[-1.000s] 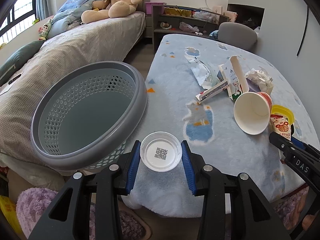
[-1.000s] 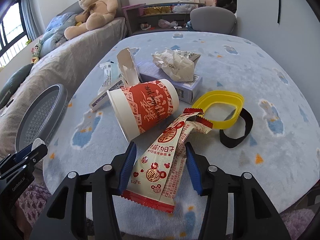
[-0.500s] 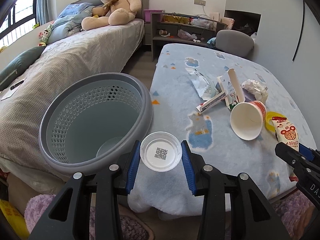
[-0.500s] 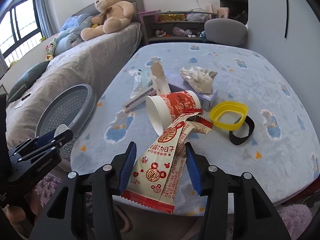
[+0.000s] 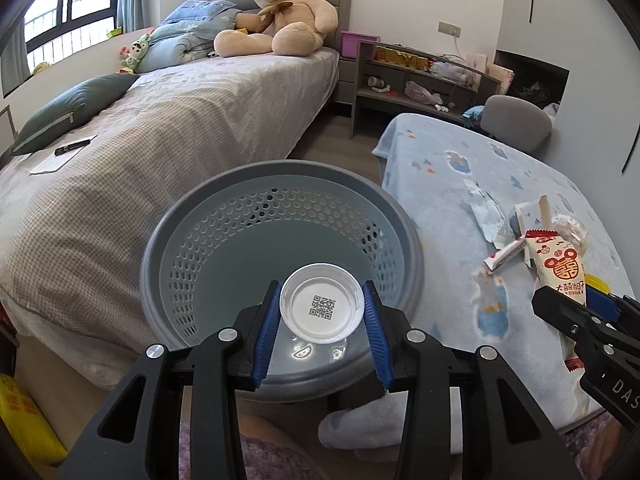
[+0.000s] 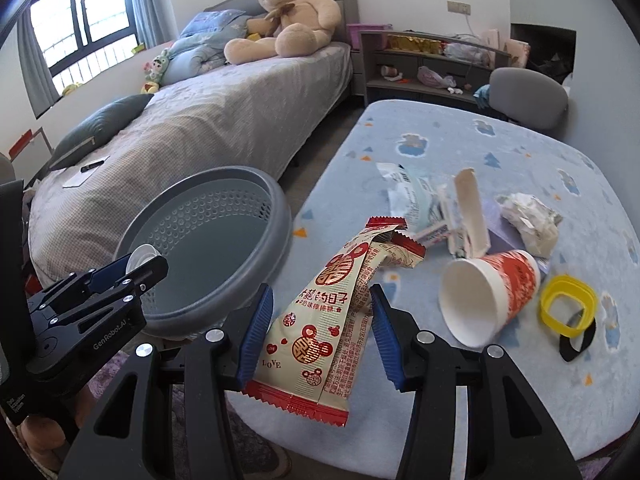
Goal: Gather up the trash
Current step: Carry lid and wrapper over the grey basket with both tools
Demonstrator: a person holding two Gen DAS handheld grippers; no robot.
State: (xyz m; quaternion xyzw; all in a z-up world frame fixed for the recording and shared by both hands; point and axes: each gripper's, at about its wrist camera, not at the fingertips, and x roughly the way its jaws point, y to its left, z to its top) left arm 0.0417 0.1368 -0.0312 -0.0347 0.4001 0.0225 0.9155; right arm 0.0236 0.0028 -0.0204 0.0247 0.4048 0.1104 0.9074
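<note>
My left gripper is shut on a clear round plastic lid with a QR code, held over the near part of the grey perforated basket. My right gripper is shut on a cream-and-red snack wrapper, held over the table's left edge, to the right of the basket. From the left wrist view the wrapper and right gripper appear at the right edge. The left gripper with the lid shows at the left of the right wrist view.
On the blue patterned table cover lie a red-and-white paper cup, a yellow ring lid, a black band, crumpled paper, a carton and wrappers. A bed with a teddy bear stands left; shelves and a grey chair behind.
Both grippers moved left, away from the table, toward the basket. The lid now hangs over the basket's opening instead of the table edge; the wrapper was carried off past the cup toward the basket.
</note>
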